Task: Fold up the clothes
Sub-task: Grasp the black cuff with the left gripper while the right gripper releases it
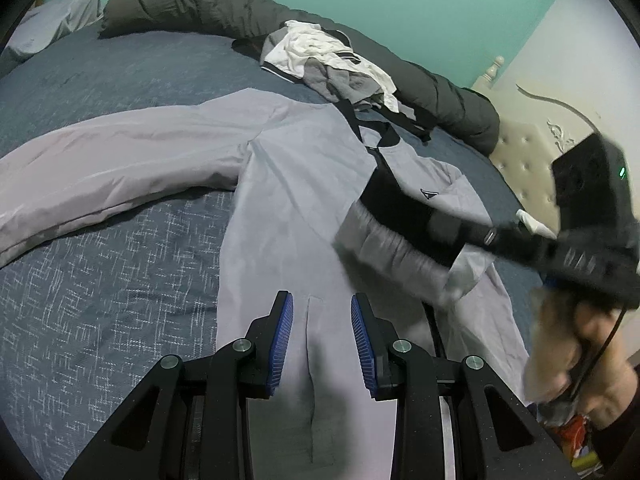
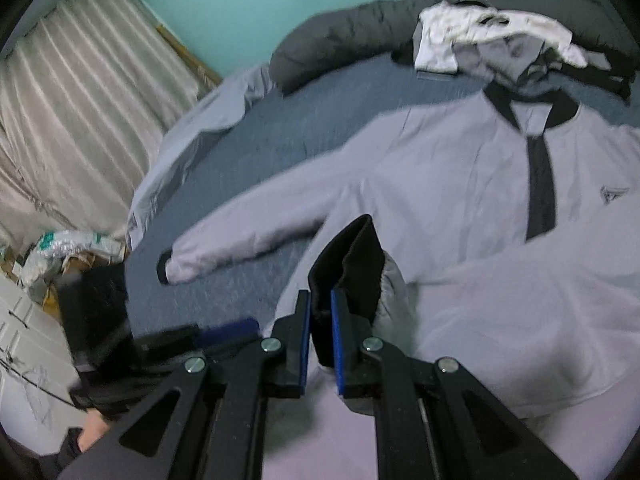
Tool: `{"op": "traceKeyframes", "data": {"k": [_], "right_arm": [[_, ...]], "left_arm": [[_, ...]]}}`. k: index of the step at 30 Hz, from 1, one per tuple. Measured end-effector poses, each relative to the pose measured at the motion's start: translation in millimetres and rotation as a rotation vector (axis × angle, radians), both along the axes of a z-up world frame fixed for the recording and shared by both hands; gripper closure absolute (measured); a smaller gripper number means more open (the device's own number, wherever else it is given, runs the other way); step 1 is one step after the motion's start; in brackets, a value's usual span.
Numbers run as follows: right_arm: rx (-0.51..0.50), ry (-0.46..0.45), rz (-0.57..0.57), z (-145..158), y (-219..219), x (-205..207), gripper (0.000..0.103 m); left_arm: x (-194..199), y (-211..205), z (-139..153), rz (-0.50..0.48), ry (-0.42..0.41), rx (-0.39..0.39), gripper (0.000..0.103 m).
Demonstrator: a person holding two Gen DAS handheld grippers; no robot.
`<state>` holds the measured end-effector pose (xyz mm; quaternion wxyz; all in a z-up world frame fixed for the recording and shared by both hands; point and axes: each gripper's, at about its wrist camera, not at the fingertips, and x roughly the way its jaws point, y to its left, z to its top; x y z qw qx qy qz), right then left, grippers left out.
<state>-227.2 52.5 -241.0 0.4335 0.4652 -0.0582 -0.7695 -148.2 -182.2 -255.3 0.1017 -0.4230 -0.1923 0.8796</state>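
A light grey jacket (image 1: 288, 200) (image 2: 460, 184) with a black collar and placket lies front-up on the blue bed. One of its sleeves (image 1: 120, 160) (image 2: 248, 232) stretches out flat to the left. The other sleeve is folded in over the chest, and my right gripper (image 2: 320, 296) (image 1: 444, 240) is shut on its black cuff (image 2: 352, 256) (image 1: 384, 200). My left gripper (image 1: 322, 312) hovers open over the jacket's lower body with nothing between its blue pads. It also shows as a blurred shape (image 2: 192, 336) at the lower left of the right wrist view.
A heap of white and grey clothes (image 1: 320, 60) (image 2: 500, 40) lies beyond the collar, against a rolled dark duvet (image 1: 200, 4). A cream padded headboard (image 1: 532, 152) bounds the bed on the right. A curtain (image 2: 72, 120) and floor clutter (image 2: 68, 248) are off the bed's left side.
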Motion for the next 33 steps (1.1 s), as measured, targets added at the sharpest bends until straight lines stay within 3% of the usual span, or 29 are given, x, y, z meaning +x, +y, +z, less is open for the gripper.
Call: {"op": "traceKeyframes", "data": {"k": [3,6,8,10,14,24,28,33], "right_arm": [[0.016,-0.022,0.03,-14,-2,5,0.09],[0.008,-0.028,0.031,-22,5,9,0.079],[-0.009,-0.025,0.009,-23,16,12,0.069],[-0.039,-0.023,-0.022,-23,31,15,0.068],[-0.064,0.021,-0.133,-22,68,15,0.061],[-0.127,0.015,-0.345,-50,151,5,0.059],[-0.08,-0.004,-0.348,-60,153,0,0.059],[-0.111,-0.021,-0.336,-65,153,-4,0.059]], "left_arm": [[-3,2,-3,0.0,-0.008,0.001,0.07],[-7,6,-7,-0.008,-0.019,0.0,0.07],[-10,10,-9,-0.016,-0.024,-0.006,0.064],[-14,13,-11,-0.02,-0.026,-0.01,0.059],[-23,19,-15,-0.032,-0.033,-0.028,0.059],[-52,26,-41,-0.072,-0.09,-0.091,0.058],[-57,28,-50,-0.079,-0.105,-0.106,0.058],[-60,32,-58,-0.089,-0.128,-0.126,0.058]]}}
